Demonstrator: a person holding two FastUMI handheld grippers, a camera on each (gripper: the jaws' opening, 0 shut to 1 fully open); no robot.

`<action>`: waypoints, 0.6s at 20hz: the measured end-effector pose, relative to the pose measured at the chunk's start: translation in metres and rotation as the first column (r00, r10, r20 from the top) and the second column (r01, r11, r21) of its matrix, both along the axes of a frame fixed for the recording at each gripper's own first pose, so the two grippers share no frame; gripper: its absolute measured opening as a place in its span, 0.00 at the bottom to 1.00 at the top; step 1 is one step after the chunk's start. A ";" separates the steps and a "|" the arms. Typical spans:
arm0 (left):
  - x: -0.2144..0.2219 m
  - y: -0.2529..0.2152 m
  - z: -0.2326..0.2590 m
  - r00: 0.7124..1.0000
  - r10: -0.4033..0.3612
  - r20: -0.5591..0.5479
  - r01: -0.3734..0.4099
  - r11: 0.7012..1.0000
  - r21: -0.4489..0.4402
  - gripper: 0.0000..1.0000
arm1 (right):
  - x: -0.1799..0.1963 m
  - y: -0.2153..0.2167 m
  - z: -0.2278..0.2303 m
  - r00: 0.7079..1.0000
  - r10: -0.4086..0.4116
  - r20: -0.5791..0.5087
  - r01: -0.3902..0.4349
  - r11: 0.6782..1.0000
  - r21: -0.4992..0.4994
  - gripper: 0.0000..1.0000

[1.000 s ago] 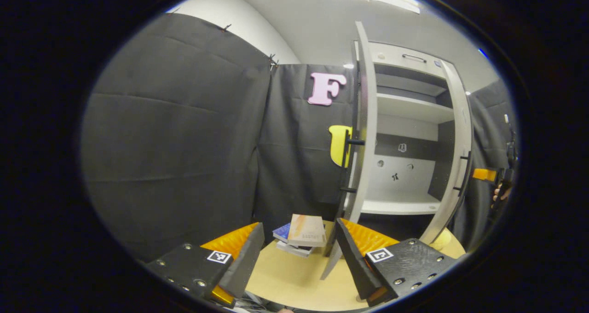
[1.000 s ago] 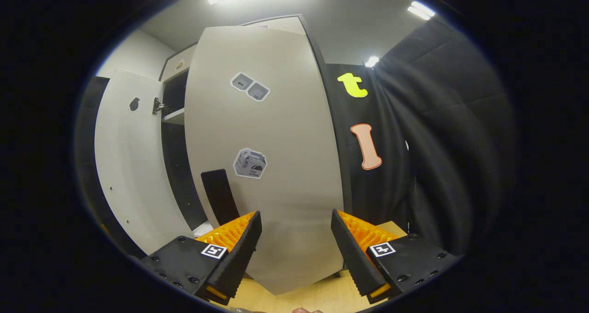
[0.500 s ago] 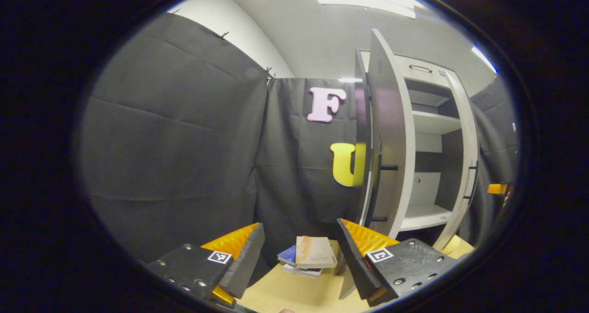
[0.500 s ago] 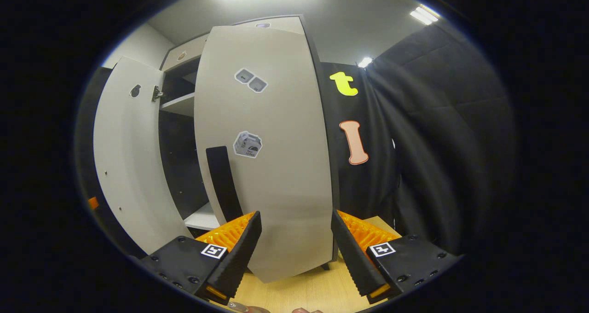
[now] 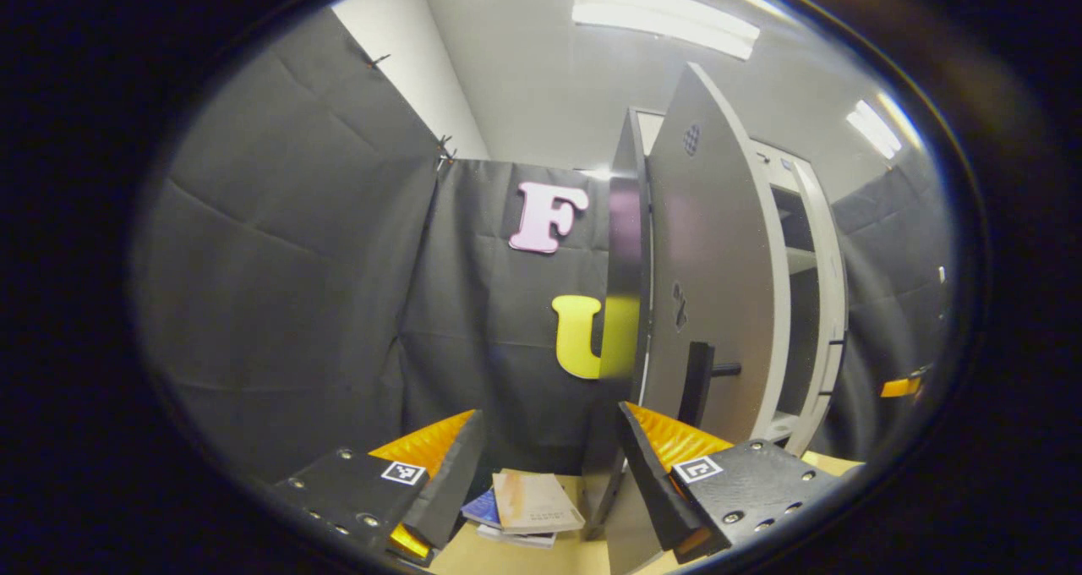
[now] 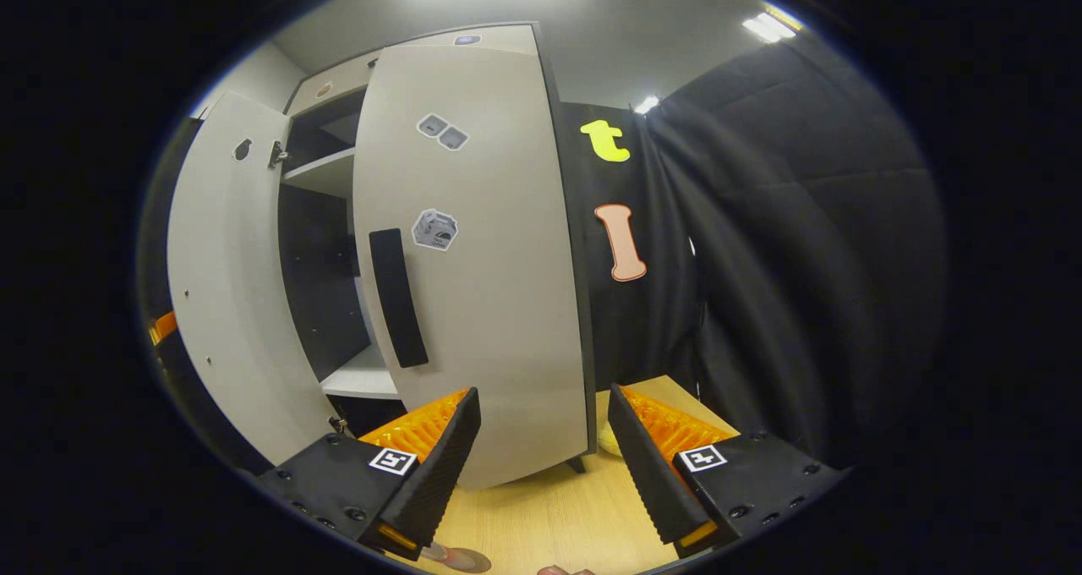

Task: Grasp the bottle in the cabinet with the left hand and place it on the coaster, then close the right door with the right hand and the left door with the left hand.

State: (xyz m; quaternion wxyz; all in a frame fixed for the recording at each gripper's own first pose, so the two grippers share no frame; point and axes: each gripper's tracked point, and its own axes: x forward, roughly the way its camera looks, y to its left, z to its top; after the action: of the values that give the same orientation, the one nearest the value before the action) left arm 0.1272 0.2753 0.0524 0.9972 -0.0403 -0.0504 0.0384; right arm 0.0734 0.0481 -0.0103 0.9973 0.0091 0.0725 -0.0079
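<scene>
- Grey flat-panel right door (image 6: 486,245) of the cabinet stands nearly shut; my right tongs (image 6: 541,465), spread and empty, should push near its black bar handle (image 6: 397,296).
- Left tongs (image 5: 549,473), apart and empty, hang beside the grey left door (image 5: 718,287), half open.
- I can't make out the bottle.

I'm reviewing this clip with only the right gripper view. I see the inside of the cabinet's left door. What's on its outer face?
Observer: The left gripper view shows the grey left door's front, which carries a black bar handle.
Operator: Anything on the table on that side?
Observer: Yes, a small stack of books lies on the light wooden table, left of the door.
Operator: And the left gripper?
Observer: The left gripper is open, pointing at the door's edge.
</scene>
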 end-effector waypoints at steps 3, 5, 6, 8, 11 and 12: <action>0.017 -0.007 0.000 0.998 -0.054 -0.024 0.054 0.998 -0.011 0.90 | -0.008 -0.007 -0.004 1.000 -0.031 -0.004 0.031 1.000 0.004 0.96; 0.027 -0.015 -0.003 0.995 -0.092 -0.049 0.090 0.996 -0.025 0.90 | -0.012 -0.012 -0.007 0.999 -0.050 -0.006 0.050 0.999 0.012 0.97; 0.033 -0.018 -0.003 0.993 -0.103 -0.054 0.101 0.994 -0.028 0.97 | -0.014 -0.015 -0.009 0.998 -0.059 -0.009 0.059 0.998 0.017 0.96; 0.042 -0.025 -0.004 0.991 -0.120 -0.061 0.119 0.993 -0.019 0.97 | -0.018 -0.020 -0.013 0.997 -0.077 -0.013 0.077 0.997 0.029 0.96; 0.040 -0.036 0.002 0.990 -0.122 -0.072 0.127 0.989 0.076 0.97 | -0.023 -0.029 -0.021 0.994 -0.103 -0.025 0.104 0.994 0.039 0.96; 0.040 -0.040 0.009 0.990 -0.119 -0.073 0.128 0.985 0.118 0.83 | -0.025 -0.031 -0.024 0.993 -0.110 -0.030 0.111 0.993 0.041 0.96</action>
State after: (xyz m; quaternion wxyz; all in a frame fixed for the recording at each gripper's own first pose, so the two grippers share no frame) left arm 0.1668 0.2356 0.0614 0.9993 0.0193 -0.0174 -0.0254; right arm 0.0487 0.0167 -0.0346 0.9938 0.0341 0.0857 -0.0619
